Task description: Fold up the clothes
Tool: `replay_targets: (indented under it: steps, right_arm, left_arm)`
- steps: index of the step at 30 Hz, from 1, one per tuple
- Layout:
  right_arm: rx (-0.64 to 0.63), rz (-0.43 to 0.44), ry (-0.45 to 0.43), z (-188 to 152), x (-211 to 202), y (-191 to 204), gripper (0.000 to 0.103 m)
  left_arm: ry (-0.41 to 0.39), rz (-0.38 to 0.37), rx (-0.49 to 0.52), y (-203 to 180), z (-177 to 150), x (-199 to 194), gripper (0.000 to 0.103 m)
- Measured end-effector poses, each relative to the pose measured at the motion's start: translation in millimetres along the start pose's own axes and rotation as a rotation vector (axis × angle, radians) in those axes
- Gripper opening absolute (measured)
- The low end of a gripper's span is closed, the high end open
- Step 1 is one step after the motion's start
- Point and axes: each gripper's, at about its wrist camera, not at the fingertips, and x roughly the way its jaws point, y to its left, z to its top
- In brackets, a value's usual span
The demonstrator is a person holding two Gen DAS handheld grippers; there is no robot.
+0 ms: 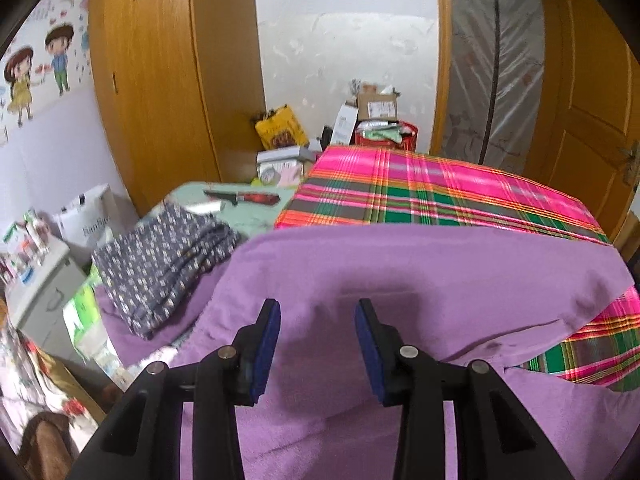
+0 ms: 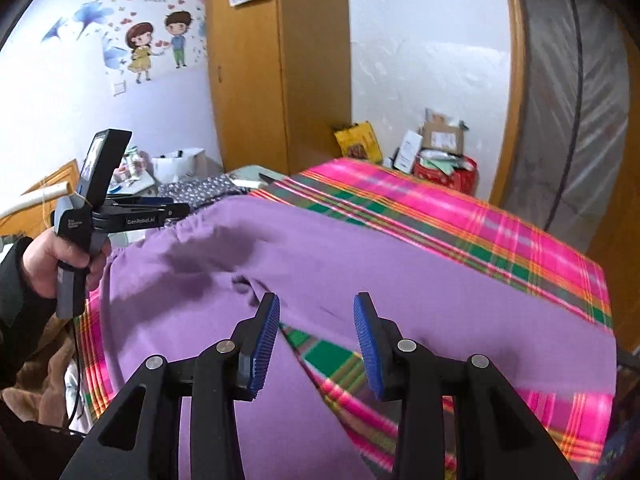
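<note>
Purple trousers point(image 1: 400, 280) lie spread over a bright pink and green plaid cloth point(image 1: 440, 192) on the table. My left gripper point(image 1: 318, 312) hovers above the purple fabric, open, with nothing between its blue pads. In the right wrist view the same purple trousers point(image 2: 360, 264) show their gathered waistband at the upper left and the gap between the legs below. My right gripper point(image 2: 317, 306) hangs open over that gap, holding nothing. A hand holds the left gripper point(image 2: 160, 210) at the left, above the waistband.
A folded blue patterned garment point(image 1: 168, 264) rests left of the trousers. Behind it lies a knife with a red handle point(image 1: 244, 197). Boxes and bags point(image 1: 360, 124) crowd the far wall beside a wooden wardrobe point(image 1: 160, 80). A wooden door point(image 1: 588, 120) stands at the right.
</note>
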Motion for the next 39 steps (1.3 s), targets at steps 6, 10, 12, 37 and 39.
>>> replay_targets:
  steps: [6, 10, 12, 37, 39]
  right_arm:
    - [-0.012, 0.042, 0.045, 3, 21, -1, 0.046]
    - [-0.015, 0.059, 0.089, 7, 34, -1, 0.051]
    - [-0.019, 0.054, 0.108, 11, 41, -2, 0.056]
    - [-0.126, 0.065, 0.191, 62, 112, -28, 0.057]
    - [-0.141, 0.071, 0.2, 67, 123, -30, 0.057]
  left_arm:
    - [-0.021, -0.021, 0.022, -2, 5, -1, 0.04]
    - [-0.009, -0.062, -0.005, 8, 10, 8, 0.04]
    - [0.006, -0.075, -0.023, 16, 14, 15, 0.04]
    - [0.196, -0.212, -0.104, 115, 55, 108, 0.042]
    - [0.218, -0.225, -0.119, 120, 59, 119, 0.042]
